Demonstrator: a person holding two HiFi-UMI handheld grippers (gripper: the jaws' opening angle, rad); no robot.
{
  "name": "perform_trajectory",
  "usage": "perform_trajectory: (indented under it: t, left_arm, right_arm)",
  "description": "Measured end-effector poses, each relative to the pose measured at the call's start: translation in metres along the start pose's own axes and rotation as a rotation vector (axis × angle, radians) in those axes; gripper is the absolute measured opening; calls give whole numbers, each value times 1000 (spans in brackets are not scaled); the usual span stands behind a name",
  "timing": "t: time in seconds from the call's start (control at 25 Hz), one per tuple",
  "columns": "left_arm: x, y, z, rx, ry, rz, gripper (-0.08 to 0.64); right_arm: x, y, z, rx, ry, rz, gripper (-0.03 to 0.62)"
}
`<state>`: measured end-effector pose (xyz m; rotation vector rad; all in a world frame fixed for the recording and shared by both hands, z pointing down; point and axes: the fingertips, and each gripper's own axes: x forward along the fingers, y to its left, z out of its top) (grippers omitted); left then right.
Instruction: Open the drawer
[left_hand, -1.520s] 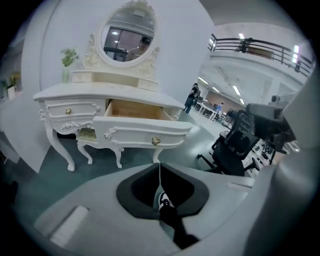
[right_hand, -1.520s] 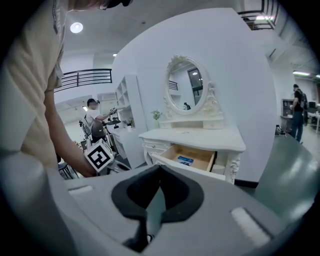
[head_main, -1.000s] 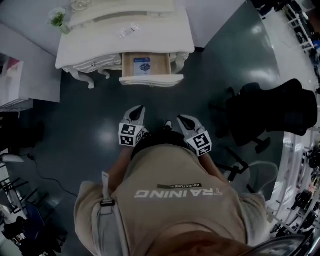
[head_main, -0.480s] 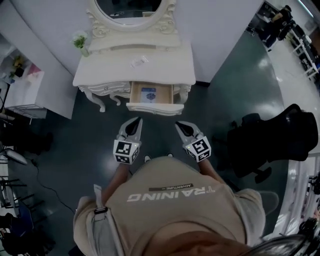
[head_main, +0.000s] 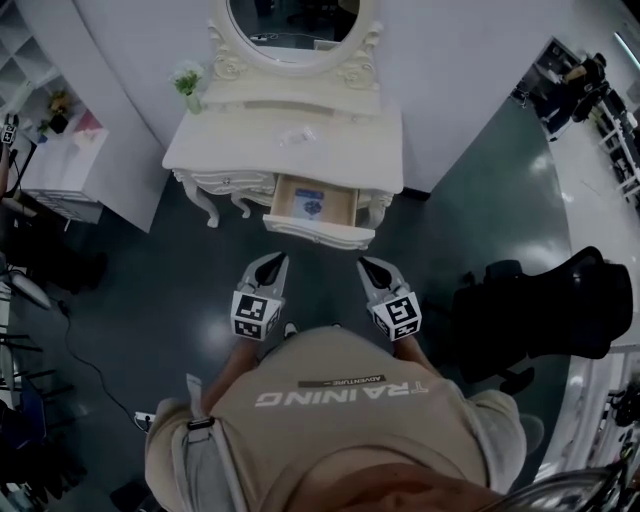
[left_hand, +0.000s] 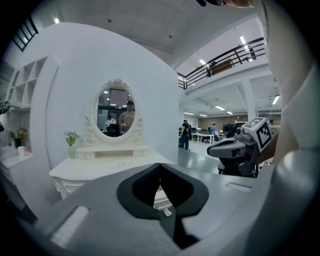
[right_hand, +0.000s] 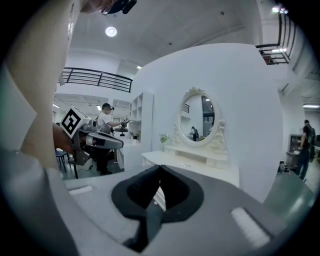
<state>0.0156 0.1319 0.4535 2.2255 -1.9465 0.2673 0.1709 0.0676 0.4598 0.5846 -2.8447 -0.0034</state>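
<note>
As the drawer (head_main: 318, 233) juts out, grippers (head_main: 272, 262) (head_main: 372, 264) hover clear — floor (head_main: 320, 272) between.

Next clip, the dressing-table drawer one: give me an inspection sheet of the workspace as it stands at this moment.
Surface: white dressing table top, mostly bare.
Job's things: drawer pulled open, a blue-printed card lying inside.
Clutter: small flower vase at the top's left rear; small clear item mid-top.
Grippers: left claw and right claw both shut, empty, held short of the drawer.
Cables: one dark cable on the floor at left.
Surroundings: oval mirror above the table, dark office chair at right, white shelf unit at left.
</note>
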Motion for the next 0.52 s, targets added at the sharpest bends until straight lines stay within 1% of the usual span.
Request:
perform_trajectory:
  t: [0.12,0.32,0.52]
  left_arm:
    - [3,2,-4,-13,8,-6,8]
    - [6,7,-10,-32,10,-7,8]
    - [3,31,-27,-49,-3,6,8]
  right_arm:
    - [4,5,-3,7,-1,5,3]
    - [5,3,-8,16,21,-31,3]
    - [18,8,-7,32,12,-68,3]
